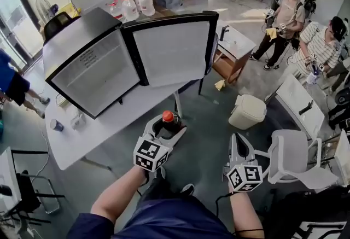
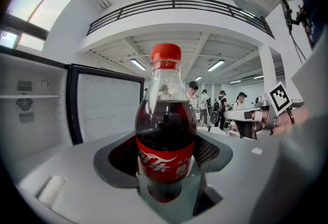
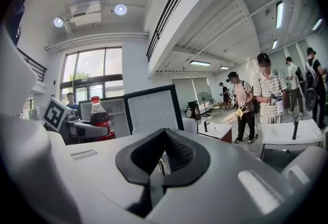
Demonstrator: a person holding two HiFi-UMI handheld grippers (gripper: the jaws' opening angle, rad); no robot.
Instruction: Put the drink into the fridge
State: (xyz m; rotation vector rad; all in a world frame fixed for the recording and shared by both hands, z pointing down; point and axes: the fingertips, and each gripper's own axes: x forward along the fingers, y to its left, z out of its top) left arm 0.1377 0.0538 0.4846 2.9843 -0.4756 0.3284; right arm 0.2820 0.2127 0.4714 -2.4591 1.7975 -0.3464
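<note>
Cola (image 2: 165,130) in L gripper (image 1: 164,128); R (image 3: 163,160) prob. closed

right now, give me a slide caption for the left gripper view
Left gripper with jaws shut on a cola bottle, facing the open fridge.

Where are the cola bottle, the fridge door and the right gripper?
bottle (image 2: 165,159), left gripper view, on its red label.
fridge door (image 1: 172,52), head view, on its white inner panel.
right gripper (image 1: 239,145), head view, midway between its fingertips.
</note>
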